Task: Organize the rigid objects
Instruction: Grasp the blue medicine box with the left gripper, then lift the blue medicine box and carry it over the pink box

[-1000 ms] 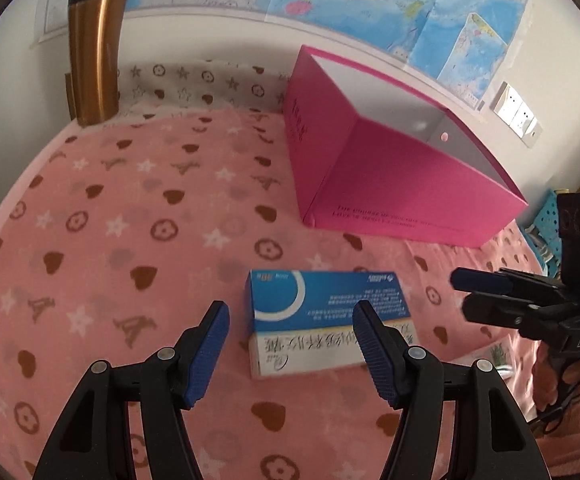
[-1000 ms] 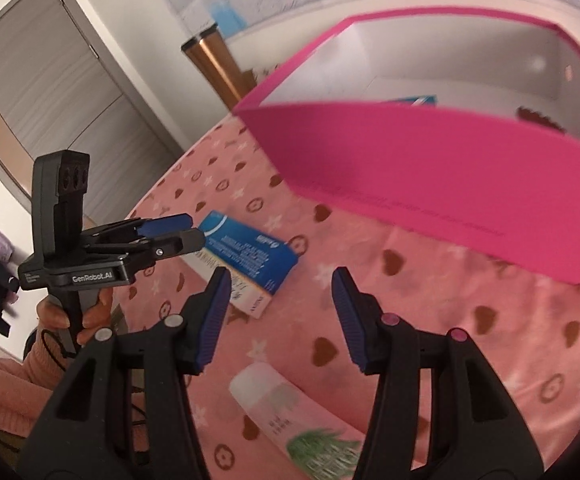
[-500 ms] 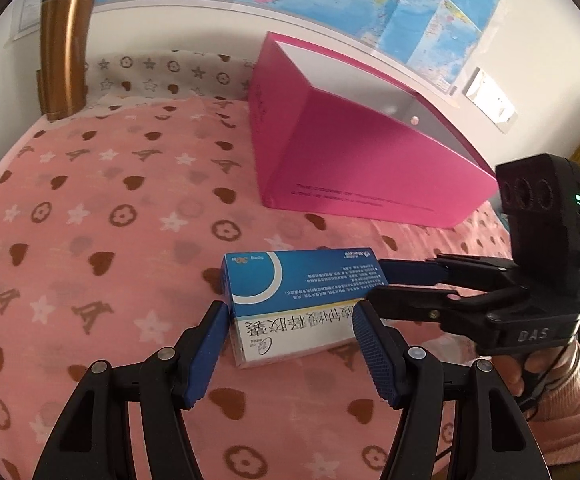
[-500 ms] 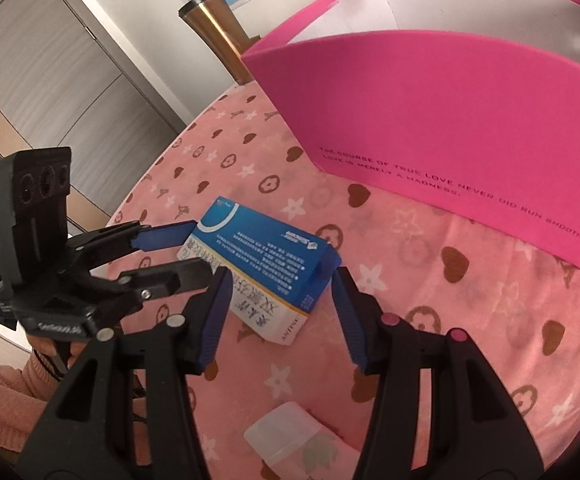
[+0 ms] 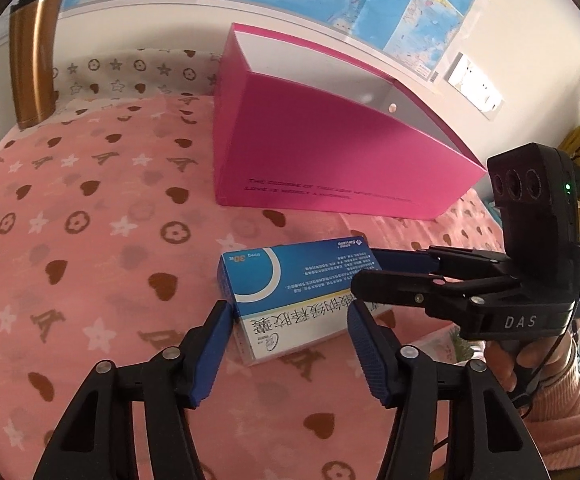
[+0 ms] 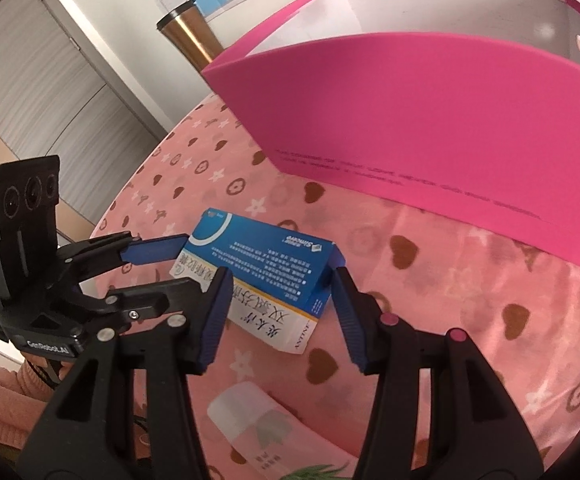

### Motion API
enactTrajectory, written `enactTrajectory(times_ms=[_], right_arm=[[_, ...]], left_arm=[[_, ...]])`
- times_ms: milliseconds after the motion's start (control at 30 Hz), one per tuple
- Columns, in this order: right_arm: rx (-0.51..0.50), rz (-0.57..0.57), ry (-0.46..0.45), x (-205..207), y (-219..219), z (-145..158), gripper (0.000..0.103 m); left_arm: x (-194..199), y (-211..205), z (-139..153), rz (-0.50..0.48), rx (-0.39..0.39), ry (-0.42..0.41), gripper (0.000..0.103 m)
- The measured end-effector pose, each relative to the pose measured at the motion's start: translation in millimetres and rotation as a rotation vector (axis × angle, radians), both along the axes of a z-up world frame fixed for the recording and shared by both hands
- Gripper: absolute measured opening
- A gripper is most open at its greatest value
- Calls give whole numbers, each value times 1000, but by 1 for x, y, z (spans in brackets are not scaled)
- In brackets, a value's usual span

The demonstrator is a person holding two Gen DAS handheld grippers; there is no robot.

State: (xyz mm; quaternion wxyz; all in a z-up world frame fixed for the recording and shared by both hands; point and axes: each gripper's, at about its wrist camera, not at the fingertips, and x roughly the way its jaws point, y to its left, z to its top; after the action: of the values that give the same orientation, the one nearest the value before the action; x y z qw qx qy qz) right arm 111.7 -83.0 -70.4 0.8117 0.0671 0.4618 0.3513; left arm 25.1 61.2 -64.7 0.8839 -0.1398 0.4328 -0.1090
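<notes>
Blue-and-white, the medicine box (image 5: pixel 290 292) lies flat on your pink patterned blanket (image 5: pixel 90 240), in front of the open magenta storage box (image 5: pixel 330 160). Your left gripper (image 5: pixel 290 320) is spread around one end, and your right gripper (image 6: pixel 278 300) is spread around the other. A plastic tube (image 6: pixel 258 424) lies nearby.

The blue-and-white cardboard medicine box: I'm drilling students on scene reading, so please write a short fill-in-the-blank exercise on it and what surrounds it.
1. The blue-and-white cardboard medicine box lies on a ____ blanket printed with hearts and stars.
2. The large open box behind it is coloured ____.
3. Both the left hand-held gripper and the right hand-held gripper are ____ around the medicine box.
4. The tall tumbler by the wall is ____-coloured.

Missing words: pink; magenta; open; copper
</notes>
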Motion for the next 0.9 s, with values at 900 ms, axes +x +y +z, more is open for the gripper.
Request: enactTrajectory(times_ms=[900], right_arm=[[-6,-82,-25,-11,-36,6,44]], left_arm=[[10,-32,10,-43,16,-1,55]])
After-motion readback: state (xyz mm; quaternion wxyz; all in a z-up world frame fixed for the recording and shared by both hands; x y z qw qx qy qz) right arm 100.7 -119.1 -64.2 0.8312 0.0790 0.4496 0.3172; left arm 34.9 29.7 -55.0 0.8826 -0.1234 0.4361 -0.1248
